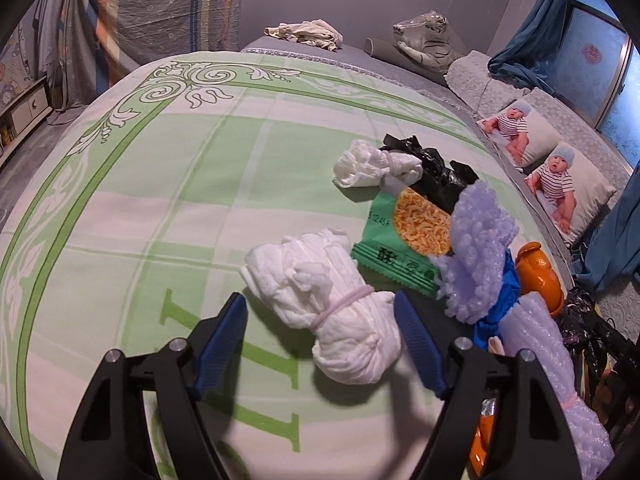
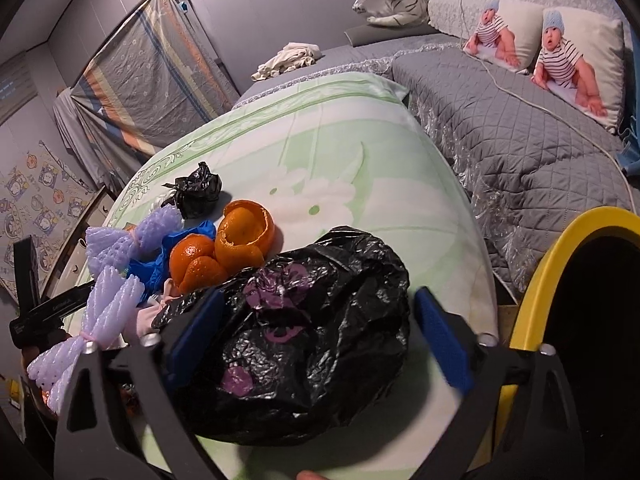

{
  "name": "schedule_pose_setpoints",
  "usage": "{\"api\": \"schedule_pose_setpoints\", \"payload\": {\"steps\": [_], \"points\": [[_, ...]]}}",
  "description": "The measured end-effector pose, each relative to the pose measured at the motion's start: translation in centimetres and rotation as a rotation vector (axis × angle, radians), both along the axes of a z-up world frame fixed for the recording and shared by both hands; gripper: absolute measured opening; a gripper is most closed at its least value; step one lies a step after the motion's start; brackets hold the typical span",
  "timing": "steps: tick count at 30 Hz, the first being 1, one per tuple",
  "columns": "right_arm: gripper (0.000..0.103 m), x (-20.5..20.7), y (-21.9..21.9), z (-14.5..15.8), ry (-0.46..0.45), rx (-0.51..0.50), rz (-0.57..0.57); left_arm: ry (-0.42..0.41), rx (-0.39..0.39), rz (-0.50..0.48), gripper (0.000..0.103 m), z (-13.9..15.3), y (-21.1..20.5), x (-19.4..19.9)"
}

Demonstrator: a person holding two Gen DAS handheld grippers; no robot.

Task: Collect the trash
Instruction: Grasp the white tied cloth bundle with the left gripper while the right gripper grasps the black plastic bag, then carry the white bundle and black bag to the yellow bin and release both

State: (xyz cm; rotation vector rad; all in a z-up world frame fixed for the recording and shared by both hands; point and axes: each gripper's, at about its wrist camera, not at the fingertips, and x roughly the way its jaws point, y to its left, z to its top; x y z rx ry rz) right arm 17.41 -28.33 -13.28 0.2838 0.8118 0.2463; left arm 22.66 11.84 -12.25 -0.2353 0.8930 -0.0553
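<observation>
A white wad bound with a pink band [image 1: 340, 320] lies on the green-and-white bed cover [image 1: 160, 200] between the blue pads of my left gripper [image 1: 320, 344]. Its jaws stand open, with a gap at the left pad. Beyond it lie another white wad [image 1: 372, 162], a green snack wrapper [image 1: 400, 236], purple foam netting [image 1: 476, 240], blue plastic [image 1: 500, 300] and orange peel [image 1: 536, 268]. My right gripper [image 2: 320, 340] straddles a crumpled black bag with purple print [image 2: 304, 320]. It is open, and its right pad stands clear of the bag. Orange peel [image 2: 240, 240] and a small black bag [image 2: 198, 194] lie behind.
A yellow-rimmed dark bin [image 2: 536, 276] stands at the bed's edge, right of the right gripper. A grey quilt [image 2: 500, 140] with baby-print pillows [image 2: 580, 60], a plush tiger [image 2: 392, 0] and crumpled cloth [image 2: 288, 58] lies farther back. A cloth-draped rack [image 2: 152, 80] lines the wall.
</observation>
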Motion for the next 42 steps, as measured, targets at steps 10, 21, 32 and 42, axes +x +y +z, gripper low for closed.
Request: {"api": "schedule_pose_setpoints", "payload": {"steps": [10, 21, 32, 42], "points": [[0.049, -0.2, 1.3, -0.4, 0.001, -0.007, 0.070, -0.013, -0.006, -0.038, 0.039, -0.2, -1.8, -0.3], [0.020, -3.2, 1.7, 3.2, -0.121, -0.017, 0.097, -0.089, -0.084, 0.017, 0.036, 1.5, 0.1, -2.9], [0.020, -6.7, 1.3, 6.9, -0.212, 0.023, 0.096, -0.236, -0.080, 0.078, 0.036, 6.0, 1.2, -7.6], [0.020, -9.5, -1.5, 8.5, -0.264, 0.068, 0.016, -0.317, -0.090, 0.027, 0.036, 9.3, -1.5, -10.4]]}}
